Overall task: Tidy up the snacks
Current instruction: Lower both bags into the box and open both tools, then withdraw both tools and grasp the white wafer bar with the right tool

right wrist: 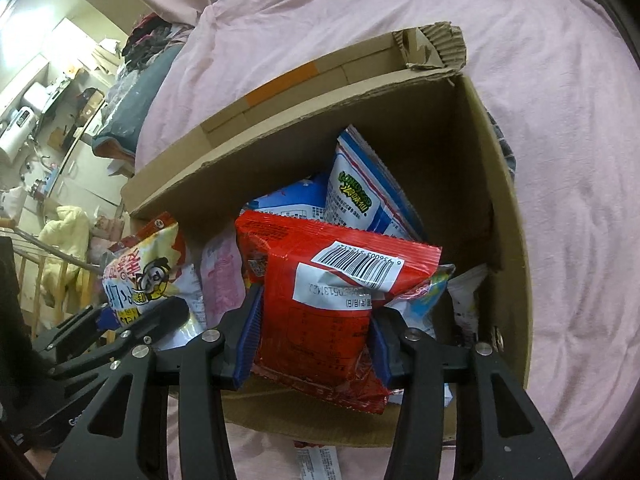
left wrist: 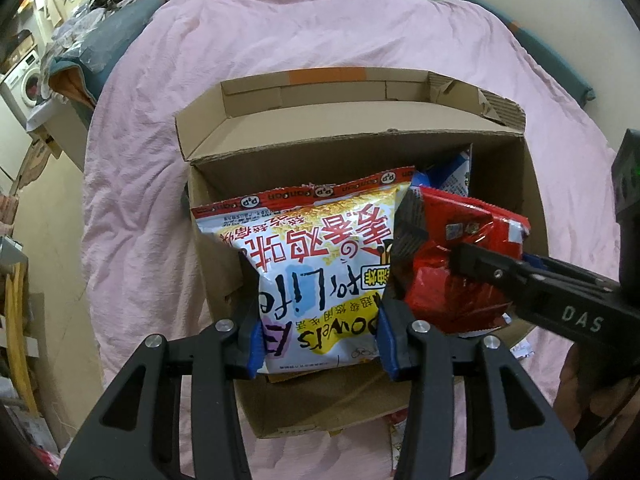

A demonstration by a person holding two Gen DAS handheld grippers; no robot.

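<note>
An open cardboard box (left wrist: 360, 120) stands on a pink bedspread; it also shows in the right wrist view (right wrist: 508, 220). My left gripper (left wrist: 320, 344) is shut on a white and yellow snack bag (left wrist: 320, 264) with red characters, held over the box's left side. My right gripper (right wrist: 312, 344) is shut on a red snack bag (right wrist: 320, 300) with a barcode, held over the box's near right side. The red bag (left wrist: 452, 264) and the right gripper (left wrist: 500, 276) show at the right of the left wrist view. A blue and white bag (right wrist: 360, 196) and other packets lie inside the box.
The pink bedspread (left wrist: 280, 32) surrounds the box. A printed packet (right wrist: 318, 462) lies on the bed in front of the box. Beyond the bed's left edge are cluttered shelves, clothes and a washing machine (left wrist: 24, 84).
</note>
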